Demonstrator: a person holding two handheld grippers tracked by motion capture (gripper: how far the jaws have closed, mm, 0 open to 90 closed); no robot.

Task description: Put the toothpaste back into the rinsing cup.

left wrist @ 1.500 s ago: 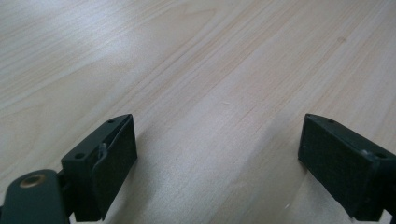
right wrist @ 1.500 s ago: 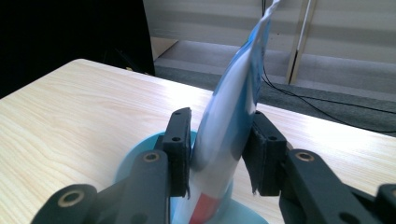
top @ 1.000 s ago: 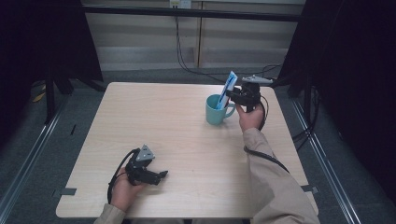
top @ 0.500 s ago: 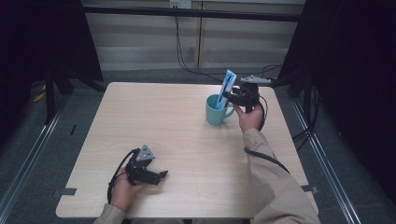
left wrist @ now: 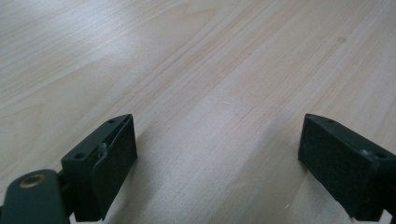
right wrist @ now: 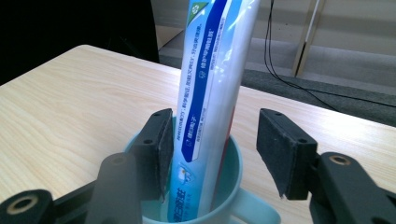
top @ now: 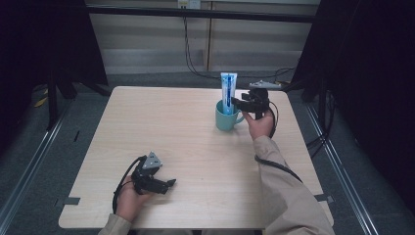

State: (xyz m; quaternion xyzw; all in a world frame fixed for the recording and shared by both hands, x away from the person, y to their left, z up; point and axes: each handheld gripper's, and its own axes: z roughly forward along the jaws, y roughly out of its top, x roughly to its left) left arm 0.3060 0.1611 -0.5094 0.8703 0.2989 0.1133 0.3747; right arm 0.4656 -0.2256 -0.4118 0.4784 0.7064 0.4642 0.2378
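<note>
My right gripper [right wrist: 212, 154] stands part-open around a toothpaste tube [right wrist: 212, 93]: the jaws have just been opening, and in the right gripper view the tube stands between the two black pads, the left pad close against its side, the right pad clear of it with a gap showing. Nothing is clamped. The tube, white and blue with small print, stands nearly upright in a teal mug [right wrist: 224, 196], its lower end down inside the cup and its flat crimped end rising well above the rim.

From the high view, the mug [top: 226, 117] sits on the far right part of the pale wooden table [top: 161, 127], handle turned toward the near right, with the tube [top: 227, 92] standing out of it. My right gripper [top: 241, 103] comes at the tube from the right, jaws held about level, just above the mug's rim. The right hand [top: 259, 125] grips the tool from below and behind, the forearm in a beige sleeve [top: 286, 196] running back to the table's near edge.

My left gripper [top: 169, 183] lies low near the front left of the table, held by the left hand [top: 128, 198], jaws pointing right. In the left gripper view its pads [left wrist: 114, 158] stand wide apart over bare wood, holding nothing.
</note>
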